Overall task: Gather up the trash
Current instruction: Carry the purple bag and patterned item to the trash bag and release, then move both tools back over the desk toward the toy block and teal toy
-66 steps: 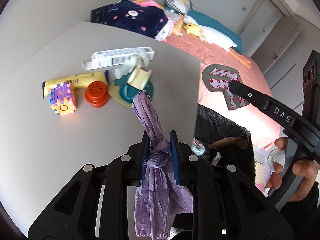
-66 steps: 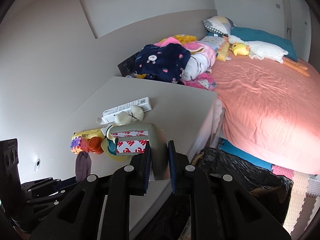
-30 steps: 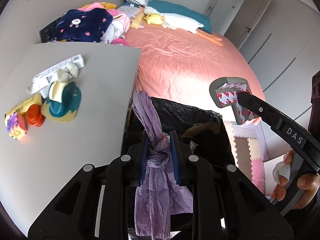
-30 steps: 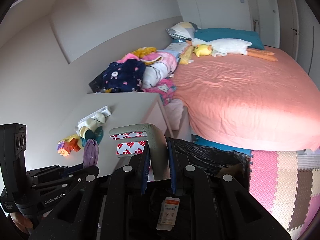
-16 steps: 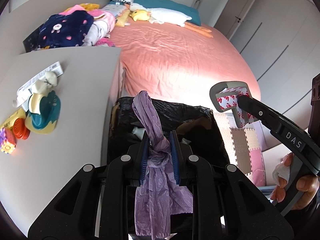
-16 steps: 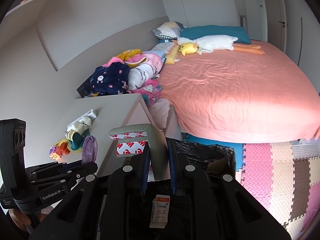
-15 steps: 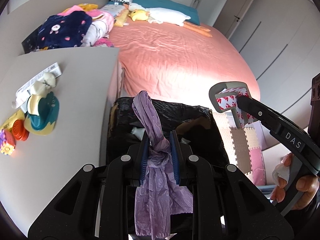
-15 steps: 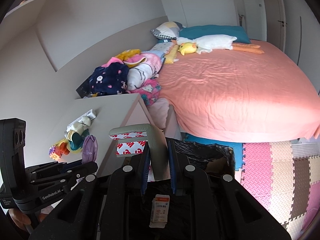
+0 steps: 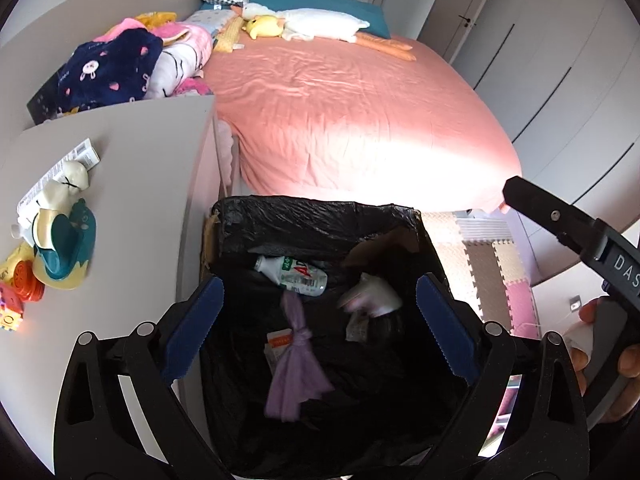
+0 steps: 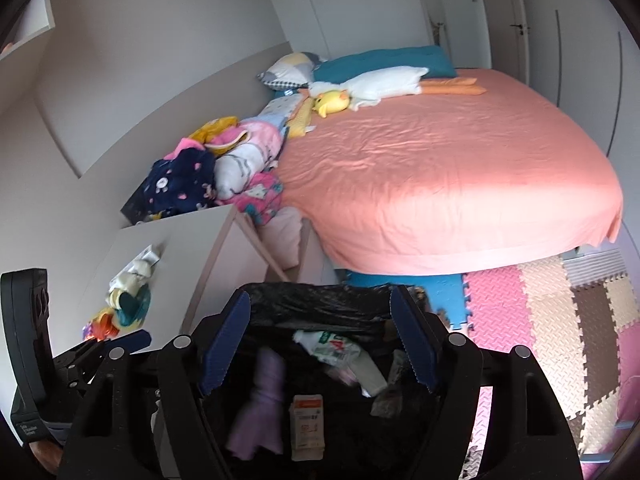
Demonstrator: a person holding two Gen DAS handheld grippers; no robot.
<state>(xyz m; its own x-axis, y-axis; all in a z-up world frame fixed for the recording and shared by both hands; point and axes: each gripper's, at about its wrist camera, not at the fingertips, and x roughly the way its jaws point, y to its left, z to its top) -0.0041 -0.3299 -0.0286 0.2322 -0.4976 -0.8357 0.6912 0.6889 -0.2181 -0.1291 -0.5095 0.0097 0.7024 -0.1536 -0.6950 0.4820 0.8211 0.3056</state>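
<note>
The purple bag and the tape strip are inside the black-lined bin, w/ a bottle and carton. Your left gripper and right gripper hang over the bin, jaws spread wide, holding nothing. Left to do, prob.: the table beside the bin has a flat box plus toys; only the box looks like trash.

"DAS" on right gripper body; bottle label unreadable.
</note>
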